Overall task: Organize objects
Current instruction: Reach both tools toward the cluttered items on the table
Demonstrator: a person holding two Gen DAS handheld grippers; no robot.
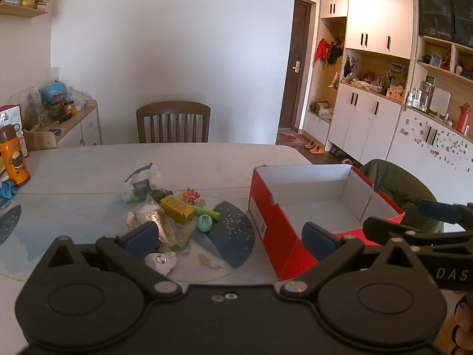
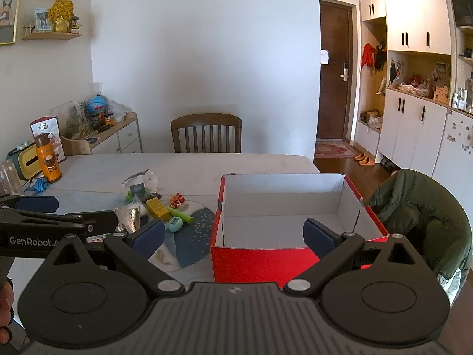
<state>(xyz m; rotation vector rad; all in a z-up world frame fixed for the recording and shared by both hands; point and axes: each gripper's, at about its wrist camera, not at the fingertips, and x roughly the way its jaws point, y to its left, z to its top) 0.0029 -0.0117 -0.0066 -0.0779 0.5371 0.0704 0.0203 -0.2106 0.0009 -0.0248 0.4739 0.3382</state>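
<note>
one orange bottle [image 2: 48, 161] stood far left on table [image 2: 189, 165] | one pile: yellow box [image 1: 176, 209], teal egg [image 1: 204, 222], green stick [image 1: 207, 212] | one red shoebox [image 2: 260, 261] right, empty | left gripper [image 1: 233, 238] spread wide, holding nothing | right gripper [image 2: 235, 235] likewise

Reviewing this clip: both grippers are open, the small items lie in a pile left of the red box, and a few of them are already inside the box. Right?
Not quite. The red box is empty: the right wrist view shows only its bare white inside. The rest holds: the left gripper and right gripper are open, and the pile, yellow carton included, lies left of the box.
</note>
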